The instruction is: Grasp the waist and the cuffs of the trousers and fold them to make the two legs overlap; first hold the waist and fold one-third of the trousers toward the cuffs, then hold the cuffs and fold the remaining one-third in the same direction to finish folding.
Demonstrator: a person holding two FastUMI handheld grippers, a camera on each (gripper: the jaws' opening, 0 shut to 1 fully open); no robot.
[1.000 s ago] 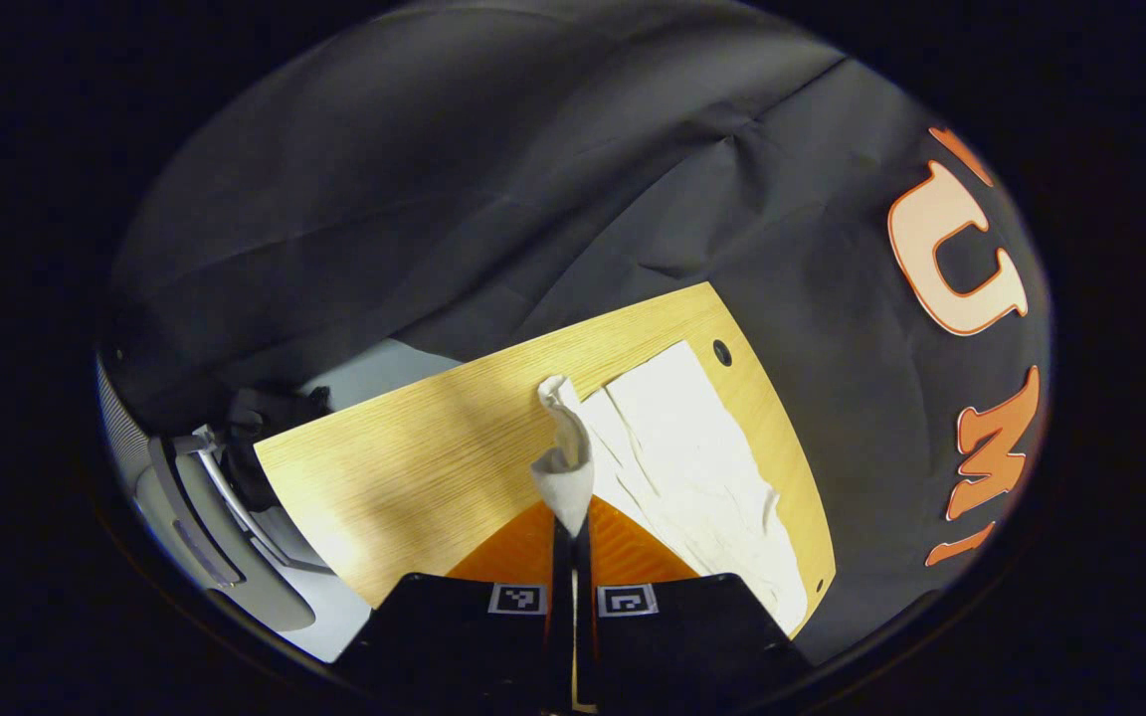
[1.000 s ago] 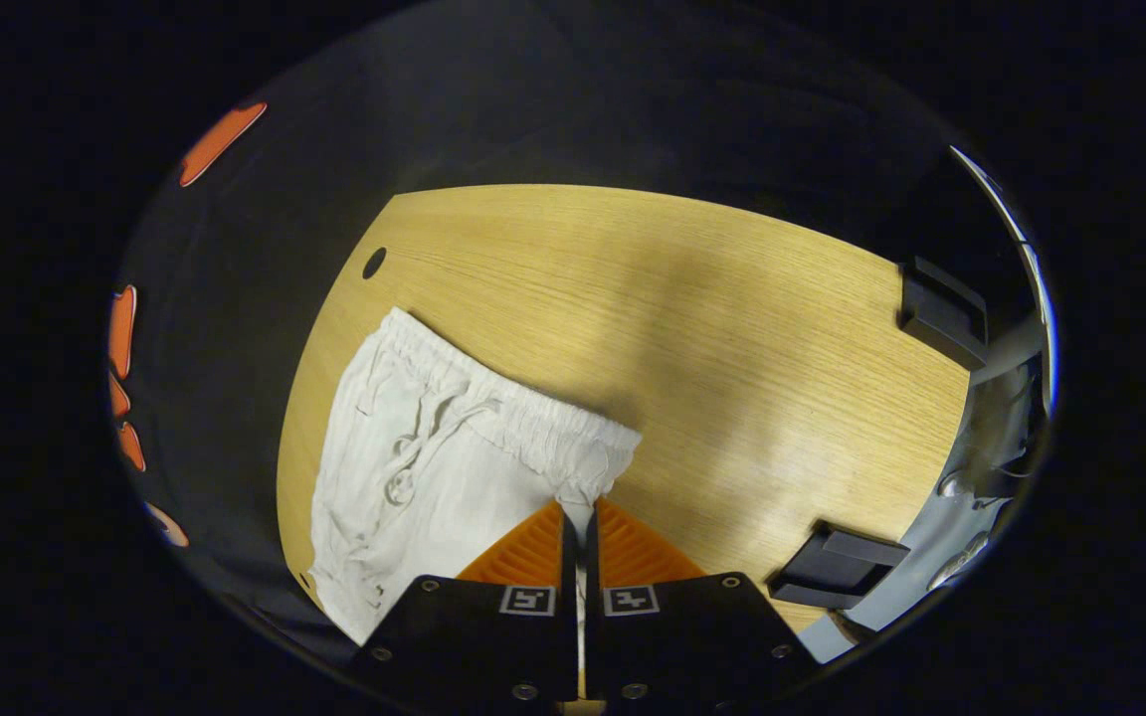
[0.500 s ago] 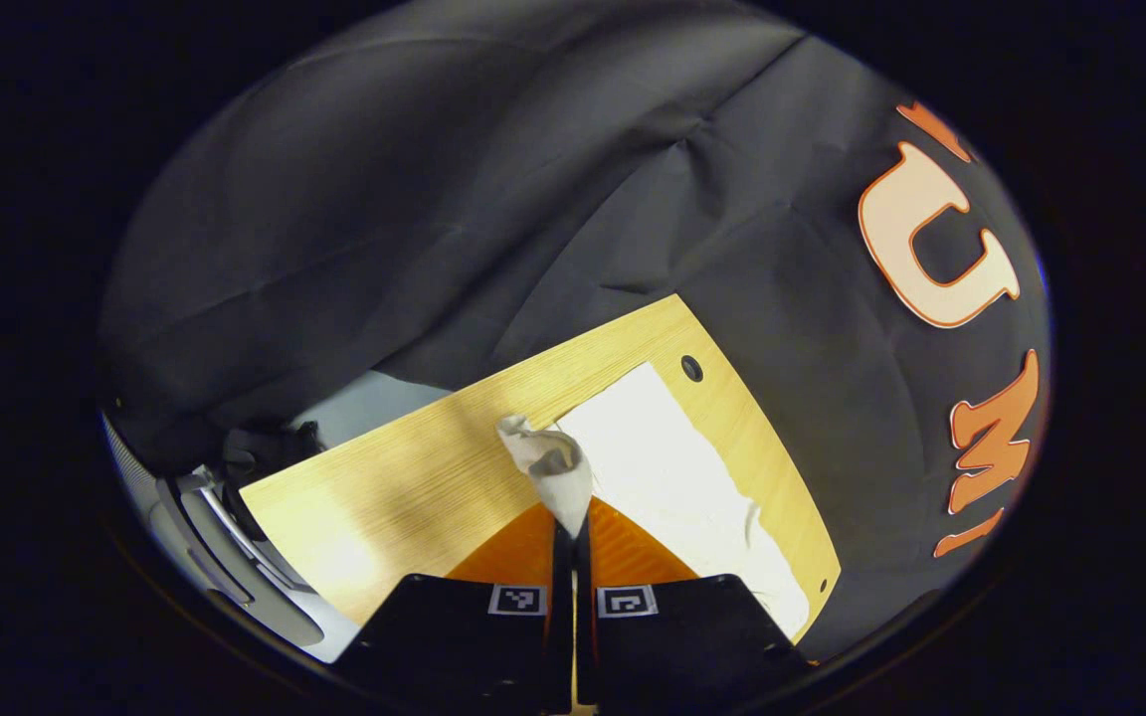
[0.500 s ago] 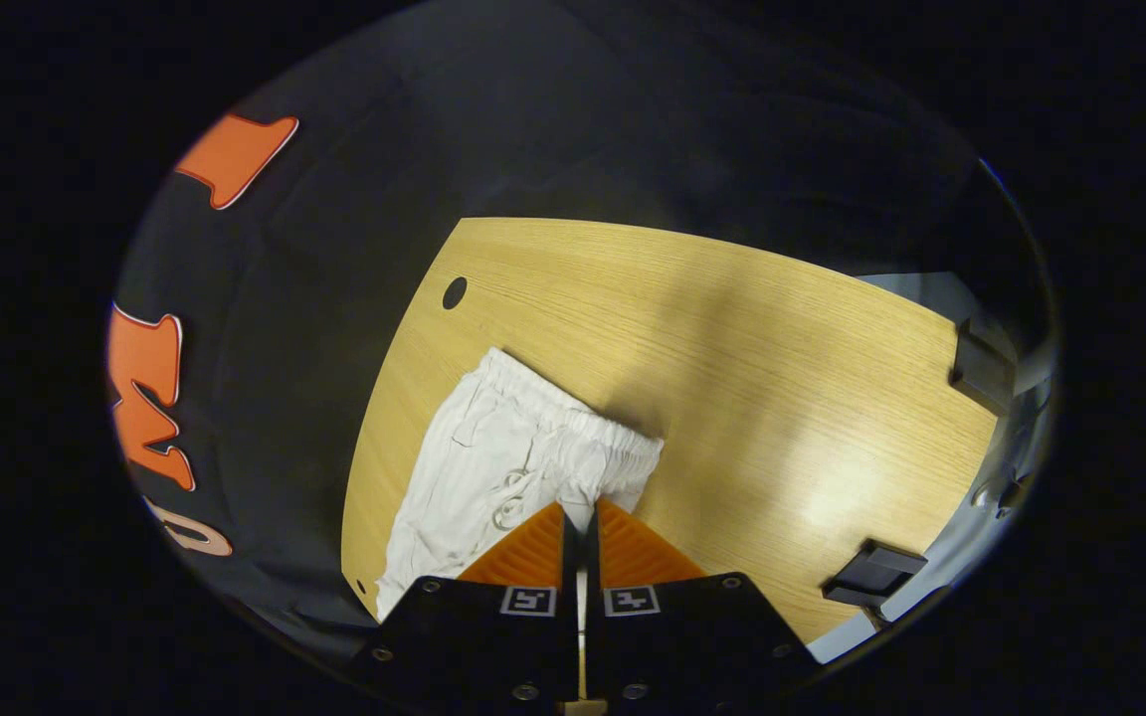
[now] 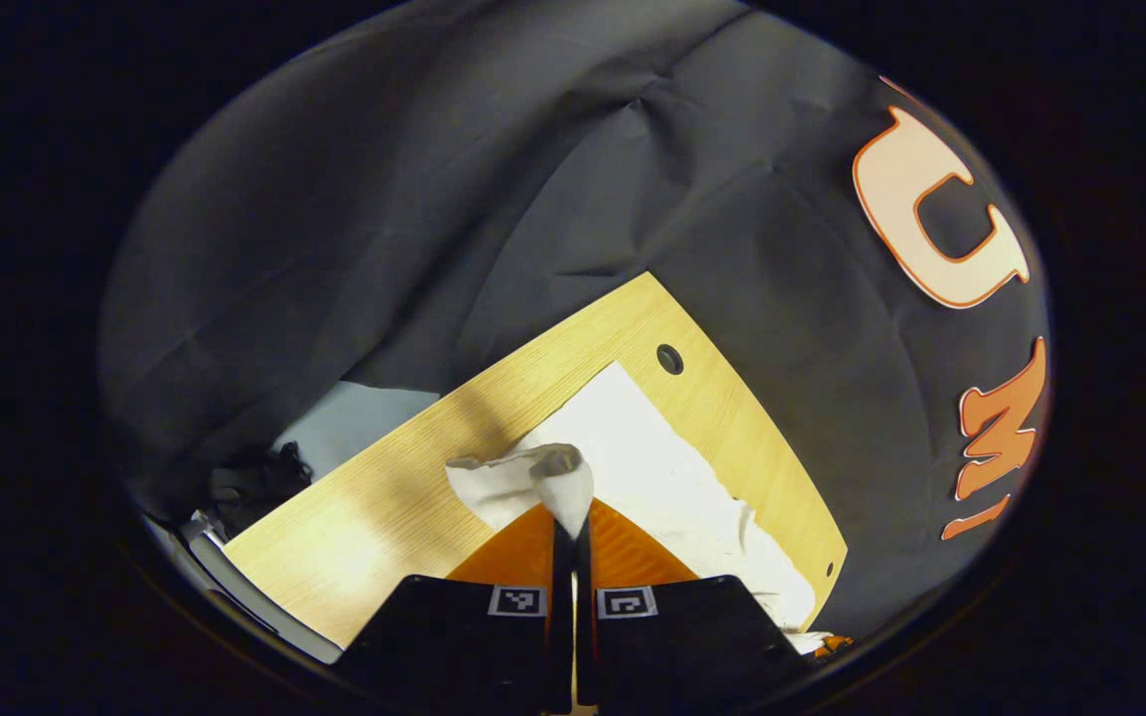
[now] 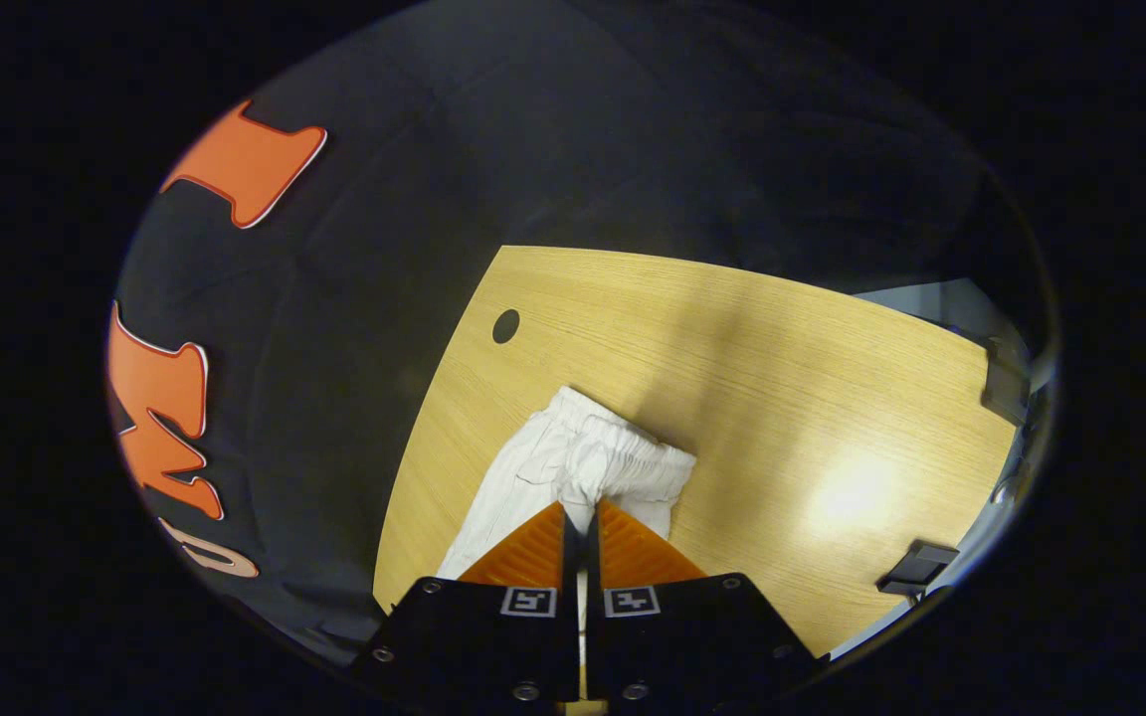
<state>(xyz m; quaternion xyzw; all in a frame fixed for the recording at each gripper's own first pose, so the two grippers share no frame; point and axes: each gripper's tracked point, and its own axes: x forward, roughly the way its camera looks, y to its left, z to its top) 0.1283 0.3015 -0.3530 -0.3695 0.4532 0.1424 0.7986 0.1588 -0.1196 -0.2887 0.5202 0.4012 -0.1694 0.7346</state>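
Left gripper (image 5: pixel 573 517): fingers pressed together on a bunched corner of the white trousers (image 5: pixel 672 477), looks like a cuff end; the pinched cloth curls up and over to the left above the fingertips. Rest of the trousers lies flat on the wooden table (image 5: pixel 384 507), running toward the table's edge near a round hole (image 5: pixel 669 358).

Right gripper (image 6: pixel 578 517): fingers closed tight on the gathered elastic waist (image 6: pixel 623 452), fabric pulled up into the pinch. Trousers (image 6: pixel 533 477) trail down-left from there along the table's (image 6: pixel 782 398) left edge. Round hole (image 6: pixel 505 325) beyond the waist. Two dark clamp-like pieces (image 6: pixel 916 569) at the table's right edge, one near, one far
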